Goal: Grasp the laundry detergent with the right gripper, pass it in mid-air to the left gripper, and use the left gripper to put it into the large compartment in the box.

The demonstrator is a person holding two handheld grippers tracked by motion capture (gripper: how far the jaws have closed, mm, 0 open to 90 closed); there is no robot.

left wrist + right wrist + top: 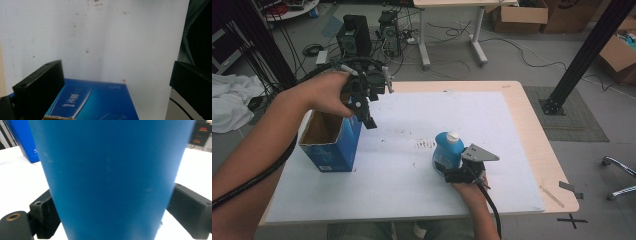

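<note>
Currently catalogued, from the tools outward.

Item 1: right tool (451, 172), black two-jaw gripper with a grey three-cornered plate on top, held low at the near right of the surface. In the right gripper view its jaws flank both sides of the blue body; the pads appear to sit against it, so the state reads as closed on the bottle, grip likely not yet fully firm.

Item 2: rounded blue plastic bottle with a white cap (448, 150), standing upright on the white sheet, right of centre, between the right tool's jaws.

Item 3: left tool (364, 107), black two-jaw gripper with trailing cable, held raised above the far right corner of the box. Jaws stand wide apart in the left gripper view, nothing between them: open and empty.

Item 4: tall blue cardboard box with an open top (332, 142), upright at the left of the surface, brown inside visible, well apart from the bottle. Its printed blue face (97, 102) shows beneath the left tool.

Item 5: white-covered wooden surface (402, 185), lightly stained near the middle.

Step in hand, by judgement: securing the bottle, probably for transfer into the open box.

Next move calls for: a firm squeeze on the smooth, rounded body, a straight lift clear of the surface, then carriage leftward over the box mouth; the left tool may need to steady the box.
</note>
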